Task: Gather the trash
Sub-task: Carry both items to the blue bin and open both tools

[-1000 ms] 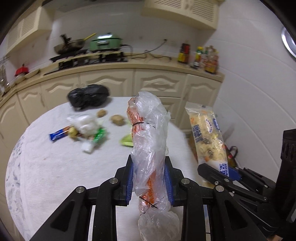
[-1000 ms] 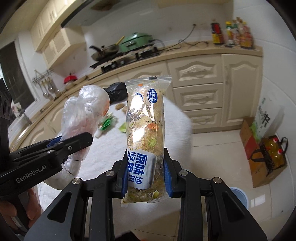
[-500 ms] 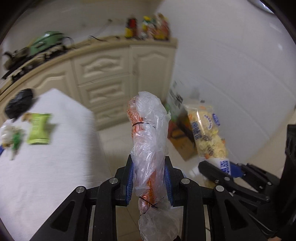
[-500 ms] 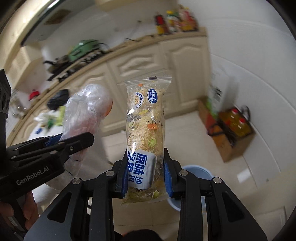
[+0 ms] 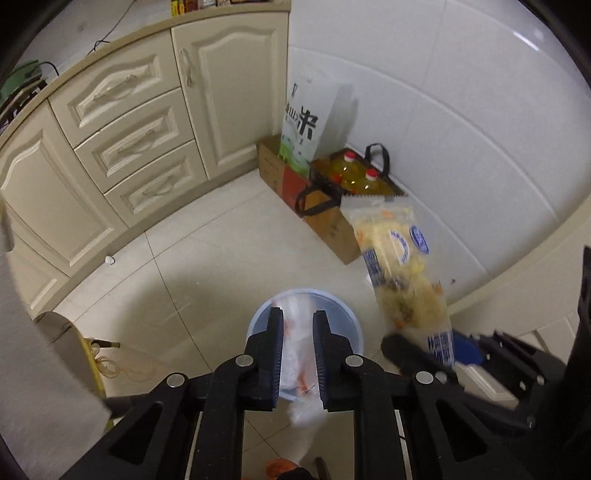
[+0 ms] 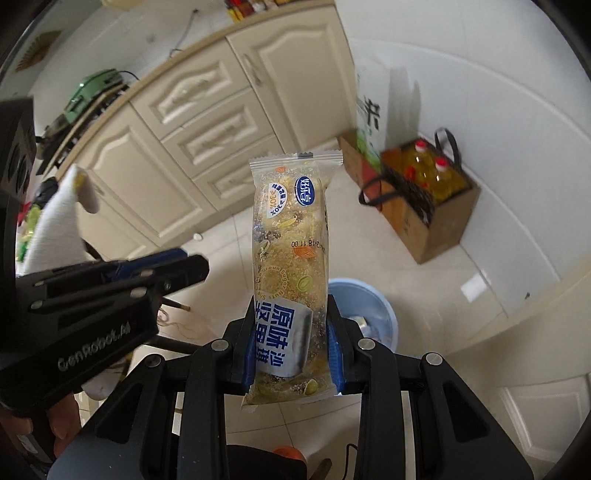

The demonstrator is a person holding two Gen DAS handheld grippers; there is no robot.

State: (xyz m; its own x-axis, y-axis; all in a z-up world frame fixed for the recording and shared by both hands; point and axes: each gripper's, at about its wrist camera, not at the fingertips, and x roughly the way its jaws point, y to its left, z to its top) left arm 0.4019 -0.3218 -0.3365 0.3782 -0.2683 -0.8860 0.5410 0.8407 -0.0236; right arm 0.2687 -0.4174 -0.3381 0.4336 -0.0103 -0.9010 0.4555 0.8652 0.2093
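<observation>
While the right tool (image 6: pixel 291 308) clamps a snack packet (image 6: pixel 291 236), the left tool (image 5: pixel 297 319) just closed empty over the bin (image 5: pixel 349 325)

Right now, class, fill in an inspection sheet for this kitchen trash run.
Surface: tiled floor, blue bin standing on it.
Job's things: plastic bag seen over the bin; snack packet upright.
Clutter: cardboard box with oil bottles, rice bag by the wall.
Grippers: left gripper jaws just closed further, bag showing in the gap, hold unclear; right gripper shut on the packet.
Cables: wire on the counter.
Surroundings: cream cabinets, white tiled wall.
</observation>
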